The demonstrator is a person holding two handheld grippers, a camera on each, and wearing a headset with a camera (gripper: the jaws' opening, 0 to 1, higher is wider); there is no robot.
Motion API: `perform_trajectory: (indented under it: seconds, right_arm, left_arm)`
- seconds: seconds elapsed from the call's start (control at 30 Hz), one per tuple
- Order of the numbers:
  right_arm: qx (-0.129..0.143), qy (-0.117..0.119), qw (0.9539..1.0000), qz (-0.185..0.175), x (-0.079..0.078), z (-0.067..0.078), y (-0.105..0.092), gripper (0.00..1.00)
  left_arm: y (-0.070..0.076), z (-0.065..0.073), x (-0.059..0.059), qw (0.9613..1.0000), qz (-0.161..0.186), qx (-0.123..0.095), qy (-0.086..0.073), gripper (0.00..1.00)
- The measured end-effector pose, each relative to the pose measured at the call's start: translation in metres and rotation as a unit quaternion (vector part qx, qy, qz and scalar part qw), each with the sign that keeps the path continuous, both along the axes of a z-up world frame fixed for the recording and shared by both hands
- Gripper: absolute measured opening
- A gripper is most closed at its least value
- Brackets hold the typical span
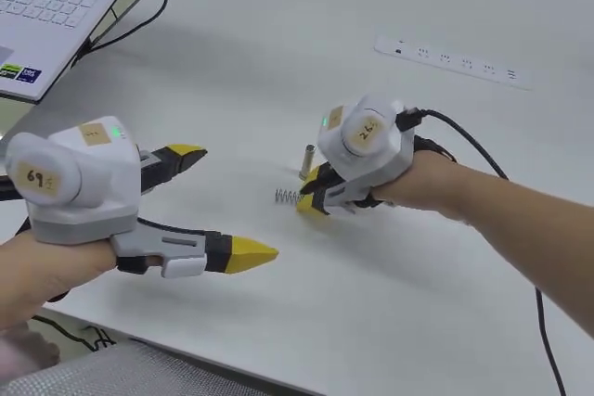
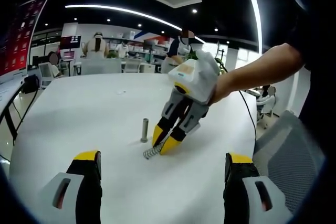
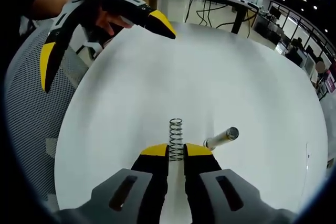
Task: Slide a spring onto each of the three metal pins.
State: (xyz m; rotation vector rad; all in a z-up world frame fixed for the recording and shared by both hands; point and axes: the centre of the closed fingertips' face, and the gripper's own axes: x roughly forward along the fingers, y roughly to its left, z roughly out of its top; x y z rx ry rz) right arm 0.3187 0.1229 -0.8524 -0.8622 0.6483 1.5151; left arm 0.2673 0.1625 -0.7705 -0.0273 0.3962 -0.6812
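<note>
A small wire spring [image 1: 287,197] [image 3: 176,137] lies on the white table, and my right gripper [image 1: 312,199] [image 3: 176,151] is shut on its near end. A short metal pin [image 1: 307,161] [image 3: 222,137] stands upright just beside that gripper; in the left gripper view the pin [image 2: 144,130] is left of the spring [image 2: 151,152]. My left gripper [image 1: 223,206] [image 2: 163,163] hovers open above the table's near left part, nothing between its yellow tips, well short of the spring.
A laptop [image 1: 46,6] with a black cable [image 1: 130,25] sits at the far left. A white power strip [image 1: 455,60] lies at the far right. A grey mesh chair [image 1: 111,373] is at the near table edge.
</note>
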Motion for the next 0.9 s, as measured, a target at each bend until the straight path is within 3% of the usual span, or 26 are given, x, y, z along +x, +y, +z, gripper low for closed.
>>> perform_trajectory:
  seconds: [0.4,0.9]
  right_arm:
    - [-0.001,-0.011,0.9999,0.009,-0.003,0.002,-0.003,0.08]
    - [0.027,-0.017,0.9994,0.013,-0.009,0.031,-0.013,0.08]
  left_arm:
    - [-0.001,0.001,-0.002,1.0000,0.000,0.002,0.000,0.95]
    - [-0.008,0.003,0.002,0.9999,-0.011,0.001,-0.003,0.95]
